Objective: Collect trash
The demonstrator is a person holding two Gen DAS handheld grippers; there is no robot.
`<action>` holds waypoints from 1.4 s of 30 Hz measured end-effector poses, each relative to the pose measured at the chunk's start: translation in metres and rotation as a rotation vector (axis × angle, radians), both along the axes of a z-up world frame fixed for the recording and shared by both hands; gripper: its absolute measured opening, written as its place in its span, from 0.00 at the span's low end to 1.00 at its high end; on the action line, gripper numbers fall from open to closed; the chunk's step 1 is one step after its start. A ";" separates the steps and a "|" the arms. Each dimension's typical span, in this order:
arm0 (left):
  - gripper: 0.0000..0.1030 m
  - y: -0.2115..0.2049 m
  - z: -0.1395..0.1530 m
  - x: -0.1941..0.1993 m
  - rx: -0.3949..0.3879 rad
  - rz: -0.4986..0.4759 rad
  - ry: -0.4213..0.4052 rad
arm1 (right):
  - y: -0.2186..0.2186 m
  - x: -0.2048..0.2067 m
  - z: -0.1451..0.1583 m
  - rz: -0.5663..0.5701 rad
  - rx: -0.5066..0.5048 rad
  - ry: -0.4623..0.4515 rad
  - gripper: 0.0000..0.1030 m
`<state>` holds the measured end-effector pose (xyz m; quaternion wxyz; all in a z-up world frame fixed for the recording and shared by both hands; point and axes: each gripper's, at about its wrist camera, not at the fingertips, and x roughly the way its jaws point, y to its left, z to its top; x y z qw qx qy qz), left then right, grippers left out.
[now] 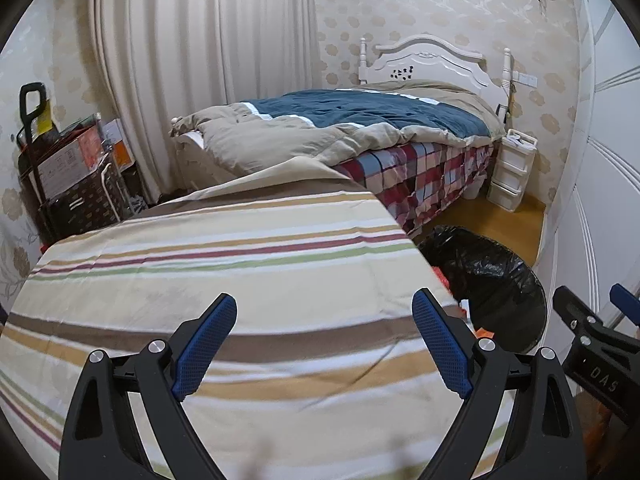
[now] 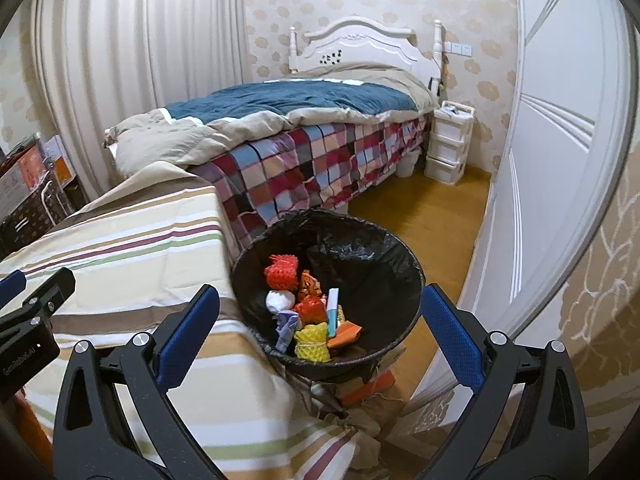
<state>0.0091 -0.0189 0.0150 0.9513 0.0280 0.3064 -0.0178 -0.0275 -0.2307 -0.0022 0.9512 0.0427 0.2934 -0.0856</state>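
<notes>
A black-lined trash bin (image 2: 384, 240) stands on the floor beside a table draped in striped cloth (image 2: 132, 256). Inside lie a red net (image 2: 282, 272), a white ball (image 2: 279, 301), a yellow net (image 2: 312, 344), an orange wrapper (image 2: 346, 334) and other scraps. My right gripper (image 2: 320, 292) hovers above the bin, open, with nothing between its blue pads. My left gripper (image 1: 324, 300) is open over the striped cloth (image 1: 240, 264) and holds nothing. The bin (image 1: 492, 276) shows at its right, partly hidden by the table edge. No trash shows on the cloth.
A bed (image 2: 304, 152) with a checked cover stands behind the table. White plastic drawers (image 2: 448, 140) sit by the headboard. White panelled doors (image 2: 560, 140) line the right side. Boxes on a trolley (image 1: 76, 168) stand at the left by the curtain (image 1: 200, 40). Wooden floor (image 2: 432, 208) lies between bed and doors.
</notes>
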 end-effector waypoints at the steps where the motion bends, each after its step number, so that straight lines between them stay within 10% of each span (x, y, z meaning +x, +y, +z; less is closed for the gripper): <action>1: 0.86 0.004 0.000 -0.005 0.000 0.003 0.000 | 0.002 -0.002 0.001 0.004 0.000 -0.003 0.95; 42: 0.86 0.026 0.010 -0.047 -0.010 0.035 -0.045 | 0.018 -0.049 0.015 0.052 -0.010 -0.047 0.95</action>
